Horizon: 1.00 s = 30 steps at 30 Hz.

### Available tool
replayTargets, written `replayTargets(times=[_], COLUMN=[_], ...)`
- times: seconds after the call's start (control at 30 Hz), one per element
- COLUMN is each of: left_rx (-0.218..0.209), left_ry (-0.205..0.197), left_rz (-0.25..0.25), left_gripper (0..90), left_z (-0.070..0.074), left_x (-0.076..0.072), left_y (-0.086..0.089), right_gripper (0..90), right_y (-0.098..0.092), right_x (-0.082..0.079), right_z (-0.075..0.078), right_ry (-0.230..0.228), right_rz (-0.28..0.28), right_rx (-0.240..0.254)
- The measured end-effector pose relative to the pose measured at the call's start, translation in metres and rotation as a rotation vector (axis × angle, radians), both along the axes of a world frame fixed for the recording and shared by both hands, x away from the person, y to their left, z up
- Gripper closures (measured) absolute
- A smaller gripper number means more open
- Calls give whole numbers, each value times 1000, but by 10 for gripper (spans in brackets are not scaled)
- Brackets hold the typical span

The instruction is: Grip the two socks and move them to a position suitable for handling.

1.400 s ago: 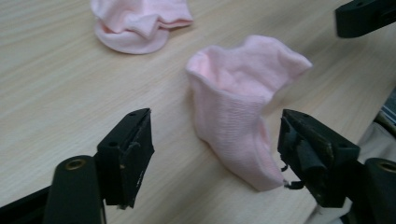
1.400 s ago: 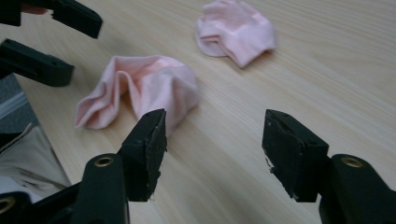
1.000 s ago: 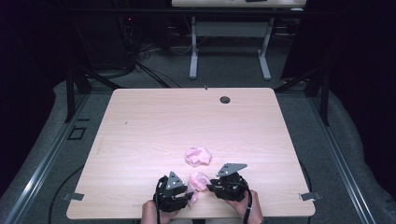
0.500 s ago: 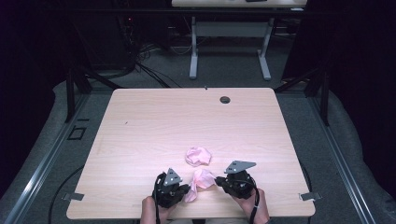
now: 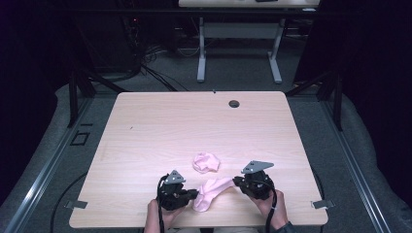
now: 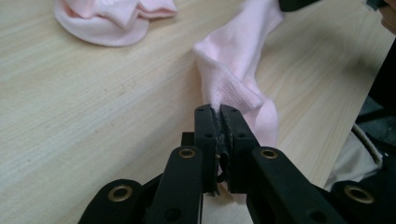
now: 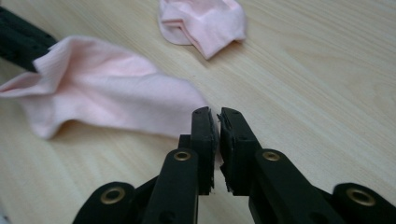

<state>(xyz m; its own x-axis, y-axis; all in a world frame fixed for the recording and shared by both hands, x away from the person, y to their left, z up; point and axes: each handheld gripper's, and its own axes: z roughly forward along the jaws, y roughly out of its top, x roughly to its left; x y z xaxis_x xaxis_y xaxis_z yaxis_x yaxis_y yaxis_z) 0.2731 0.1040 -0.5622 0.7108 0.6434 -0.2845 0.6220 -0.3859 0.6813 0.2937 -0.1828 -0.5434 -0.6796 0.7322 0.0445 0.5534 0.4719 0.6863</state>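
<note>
A pink sock [image 5: 214,189] hangs stretched between my two grippers near the table's front edge. My left gripper [image 5: 197,193] is shut on one end; in the left gripper view the cloth [image 6: 233,70] is pinched at the jaw tips [image 6: 218,112]. My right gripper [image 5: 235,181] grips the other end. In the right gripper view its jaws [image 7: 218,114] stand a thin slit apart, having just been opening a little, with the sock's [image 7: 107,88] edge still between them. A second pink sock [image 5: 206,162] lies crumpled just behind.
The light wooden table [image 5: 145,126] has a round dark grommet [image 5: 234,103] near its far edge. Both hands sit close to the front edge. A white-legged table [image 5: 238,29] and cables stand on the dark floor beyond.
My right gripper has moved right, away from the left one. The sock, bunched between the grippers before, is now drawn out into a strip. The left gripper has stayed put.
</note>
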Motion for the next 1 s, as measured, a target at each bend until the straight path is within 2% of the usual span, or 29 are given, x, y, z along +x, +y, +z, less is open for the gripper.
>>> replayTargets(times=[0.1, 0.13, 0.17, 0.3, 0.33, 0.4, 0.47, 0.5, 0.53, 0.57, 0.6, 0.67, 0.7, 0.73, 0.77, 0.8, 0.83, 0.87, 0.9, 0.93, 0.97, 1.0], left_rx=[0, -14, -14, -20, -10, -6, 19, 19, 47, 47, 57, 74, 84, 98, 98, 108, 109, 109, 110, 106, 106, 108], left_ry=[6, 0, 0, -5, -12, -12, -17, -15, -33, -33, -42, -59, -66, -85, -85, -97, -95, -95, -97, -97, -97, -94], left_rz=[26, 47, 47, 74, 97, 112, 149, 164, 208, 208, 225, 265, 283, 319, 319, 343, 357, 357, 370, 388, 388, 400], left_gripper=[753, 677, 624, 579, 520, 500, 441, 399, 337, 305, 305, 250, 225, 187, 176, 163, 156, 155, 155, 155, 155, 155], left_z=[1, 4, 4, 11, 13, 13, 11, 10, 7, 7, 6, 4, 3, 1, 1, 0, -1, -1, -3, -6, -6, -9], left_x=[-1, -2, -2, -4, -6, -7, -8, -9, -12, -12, -13, -16, -17, -20, -20, -21, -22, -22, -22, -23, -23, -23], left_y=[4, 11, 11, 20, 24, 26, 34, 36, 45, 45, 50, 60, 63, 70, 70, 76, 79, 79, 81, 86, 86, 88], right_gripper=[727, 697, 697, 653, 619, 603, 564, 541, 487, 443, 443, 391, 361, 331, 331, 323, 322, 322, 323, 336, 336, 375], right_y=[-2, -5, -5, -6, -1, 3, 12, 18, 28, 34, 34, 48, 57, 74, 74, 92, 102, 102, 110, 126, 126, 137], right_x=[8, 8, 8, 3, 0, -2, -5, -7, -10, -11, -11, -15, -16, -18, -18, -20, -21, -21, -21, -22, -22, -21], right_z=[-5, -4, -4, 4, 8, 10, 12, 14, 15, 16, 16, 17, 17, 15, 15, 12, 10, 10, 7, -2, -2, -10], right_ry=[21, 17, 17, -5, -4, -9, -16, -11, -5, -3, -3, 3, 5, 16, 16, 31, 35, 35, 43, 52, 52, 54], right_rz=[-19, -25, -25, -17, -1, 9, 46, 64, 90, 109, 109, 145, 166, 196, 196, 232, 245, 245, 261, 278, 278, 292], right_rx=[11, 23, 23, 40, 37, 33, 25, 17, 10, 7, 7, -4, -14, -33, -33, -53, -64, -64, -91, -109, -109, -150])
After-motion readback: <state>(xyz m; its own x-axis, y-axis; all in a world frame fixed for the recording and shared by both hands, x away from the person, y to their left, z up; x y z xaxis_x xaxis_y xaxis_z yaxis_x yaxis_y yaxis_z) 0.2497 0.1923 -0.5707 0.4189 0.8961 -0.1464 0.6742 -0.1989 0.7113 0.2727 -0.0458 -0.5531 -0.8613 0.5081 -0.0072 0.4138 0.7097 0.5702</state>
